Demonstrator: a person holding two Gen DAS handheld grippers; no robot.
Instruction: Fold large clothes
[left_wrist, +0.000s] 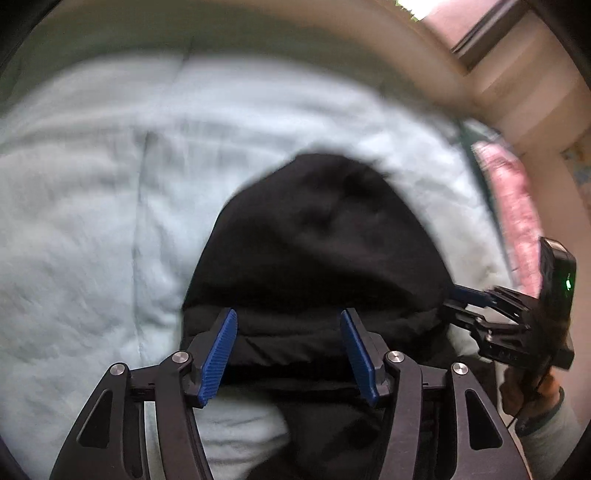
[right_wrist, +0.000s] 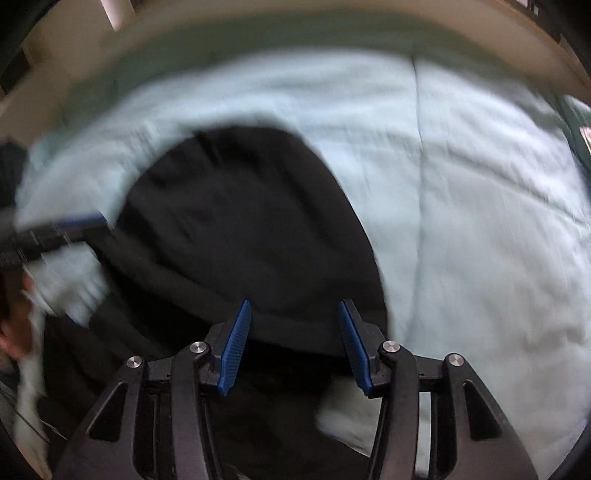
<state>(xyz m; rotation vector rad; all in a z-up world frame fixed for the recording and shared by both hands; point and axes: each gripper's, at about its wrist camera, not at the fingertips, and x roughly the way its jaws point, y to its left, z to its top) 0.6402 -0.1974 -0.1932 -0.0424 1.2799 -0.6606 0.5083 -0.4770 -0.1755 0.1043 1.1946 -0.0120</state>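
A black garment (left_wrist: 317, 236) lies in a rounded heap on the pale blue-green bed cover (left_wrist: 92, 221). My left gripper (left_wrist: 288, 314) hovers over its near folded edge. Its jaws stand apart, and the blue pads (left_wrist: 218, 354) do not press on the cloth. At the garment's right edge the right gripper (left_wrist: 456, 302) reaches in from the side, held by a hand (left_wrist: 528, 398). In the right wrist view the right gripper (right_wrist: 293, 302) is open above the black garment (right_wrist: 236, 221) near its hem. The left gripper (right_wrist: 74, 223) shows blurred at the far left.
The bed cover (right_wrist: 480, 221) spreads wide to the right, with a seam running down it. A pink cloth (left_wrist: 513, 206) lies at the bed's right side. A beige wall and a window frame (left_wrist: 491, 33) stand beyond the bed. Both views are motion-blurred.
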